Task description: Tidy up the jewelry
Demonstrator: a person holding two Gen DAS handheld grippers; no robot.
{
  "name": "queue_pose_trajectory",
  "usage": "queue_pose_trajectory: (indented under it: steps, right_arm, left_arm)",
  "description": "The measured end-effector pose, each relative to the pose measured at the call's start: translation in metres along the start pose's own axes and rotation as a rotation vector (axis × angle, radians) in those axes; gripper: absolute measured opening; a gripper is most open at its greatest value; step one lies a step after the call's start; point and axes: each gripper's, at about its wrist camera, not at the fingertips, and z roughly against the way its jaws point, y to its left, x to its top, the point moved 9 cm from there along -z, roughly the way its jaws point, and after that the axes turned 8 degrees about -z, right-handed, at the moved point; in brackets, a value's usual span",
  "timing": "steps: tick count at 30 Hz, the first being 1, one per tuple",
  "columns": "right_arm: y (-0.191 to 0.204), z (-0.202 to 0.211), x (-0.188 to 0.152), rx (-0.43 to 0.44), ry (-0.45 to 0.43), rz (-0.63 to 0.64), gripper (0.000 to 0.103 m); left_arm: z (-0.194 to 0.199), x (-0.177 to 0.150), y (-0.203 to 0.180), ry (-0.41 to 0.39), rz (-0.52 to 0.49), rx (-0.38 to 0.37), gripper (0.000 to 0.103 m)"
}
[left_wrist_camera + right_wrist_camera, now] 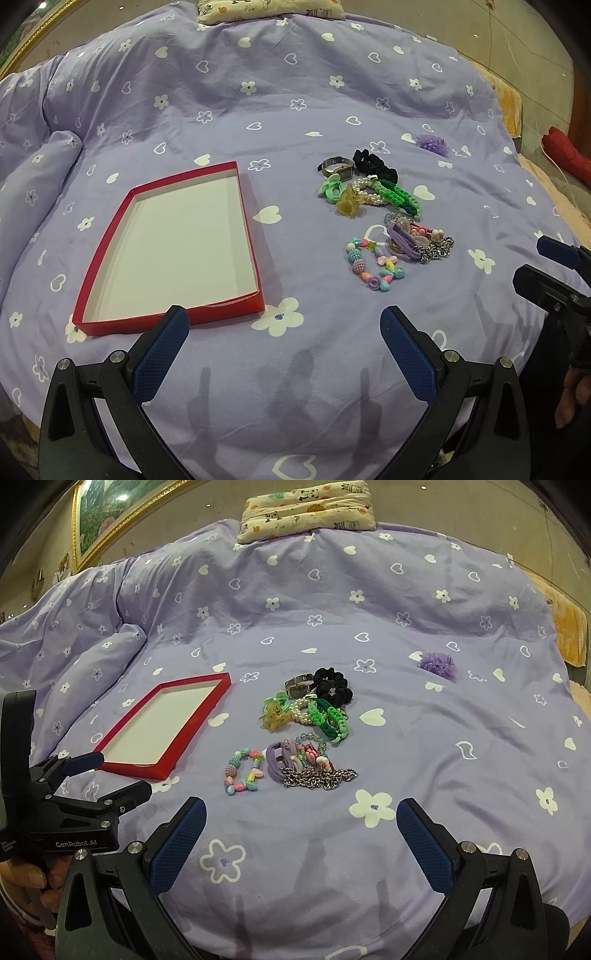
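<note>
A shallow red box (236, 308) with a white inside lies empty on the purple bedspread; it also shows in the right wrist view (207, 709). To its right lies a heap of jewelry: a watch (341, 170), a black scrunchie (373, 166), a pearl bracelet (369, 194), a green braided band (400, 197), a colourful bead bracelet (373, 266) and a silver chain (321, 777). A purple scrunchie (432, 144) lies apart, further back. My left gripper (284, 328) is open and empty, just in front of the box. My right gripper (301, 821) is open and empty, in front of the heap.
The purple bedspread (295, 74) with white flowers and hearts covers the bed. A patterned pillow (306, 507) lies at the far end. A rolled fold of quilt (40, 173) lies left of the box. A red object (569, 155) sits past the bed's right edge.
</note>
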Motion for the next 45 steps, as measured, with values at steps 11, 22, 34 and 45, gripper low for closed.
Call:
queue_pose_trajectory:
  steps: [11, 22, 34, 45]
  right_arm:
    - [0.001, 0.0, -0.001, 0.0, 0.001, 0.004, 0.103]
    - [0.003, -0.001, -0.001, 0.004, 0.001, 0.001, 0.103]
    - [-0.007, -0.009, -0.001, 0.018, 0.022, -0.036, 0.102]
    - [-0.017, -0.033, 0.012, 0.042, 0.059, -0.067, 0.082]
  left_arm:
    - [0.001, 0.002, -0.001, 0.001, -0.002, 0.001, 0.103]
    - [0.001, 0.004, -0.003, -0.001, 0.0, -0.002, 0.103]
    - [-0.006, 0.005, -0.007, 0.022, 0.009, -0.038, 0.103]
    - [-0.035, 0.022, -0.02, 0.087, 0.009, -0.174, 0.076]
